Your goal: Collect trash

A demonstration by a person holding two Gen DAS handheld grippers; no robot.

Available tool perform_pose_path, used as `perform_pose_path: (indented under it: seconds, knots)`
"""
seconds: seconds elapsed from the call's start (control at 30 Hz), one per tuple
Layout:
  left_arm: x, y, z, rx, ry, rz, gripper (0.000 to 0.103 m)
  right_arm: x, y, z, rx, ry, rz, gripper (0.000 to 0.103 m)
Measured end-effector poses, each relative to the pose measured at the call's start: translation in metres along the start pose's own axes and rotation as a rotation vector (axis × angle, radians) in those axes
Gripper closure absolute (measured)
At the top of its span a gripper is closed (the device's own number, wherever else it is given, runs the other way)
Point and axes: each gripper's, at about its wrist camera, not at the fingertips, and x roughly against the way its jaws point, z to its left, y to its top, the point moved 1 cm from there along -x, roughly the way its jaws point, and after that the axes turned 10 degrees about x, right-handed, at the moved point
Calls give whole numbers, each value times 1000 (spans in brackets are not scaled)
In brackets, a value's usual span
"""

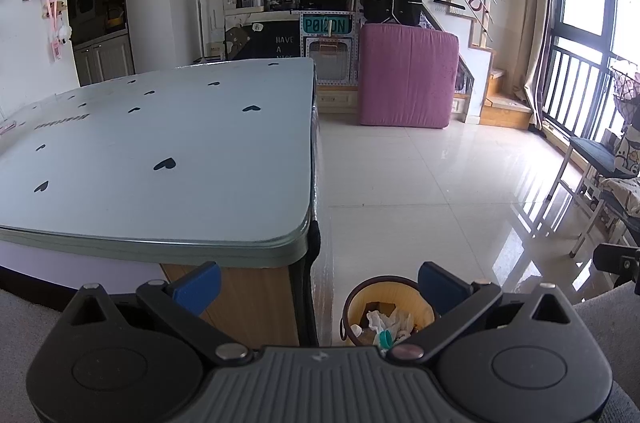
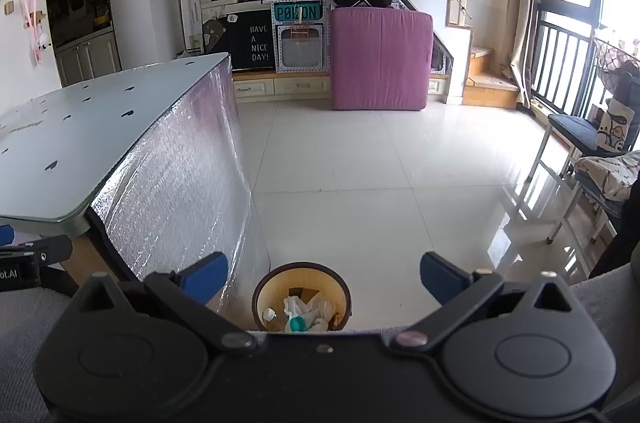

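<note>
Left hand-held gripper point(image 1: 318, 283): blue fingers spread wide, nothing between them; right hand-held gripper point(image 2: 324, 275): likewise spread and empty. Trash bin point(image 2: 303, 297) stands on the tiled floor point(image 2: 360, 163) at 6 o'clock in the right wrist view, holding crumpled tissue point(image 2: 308, 307), a small bottle point(image 2: 269, 315) and a teal cap point(image 2: 297, 324). Table point(image 1: 160, 151) at 9 o'clock, heart-print top, its corner near the bin; pink mattress point(image 1: 406, 75) upright at 12 o'clock, well apart.
</note>
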Motion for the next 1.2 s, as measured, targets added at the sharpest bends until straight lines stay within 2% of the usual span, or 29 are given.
perform_pose_path:
  seconds: [1.2]
  knots:
    - [-3,-3,0,-1,2,8,0,-4,1,-2,2,3,11,0]
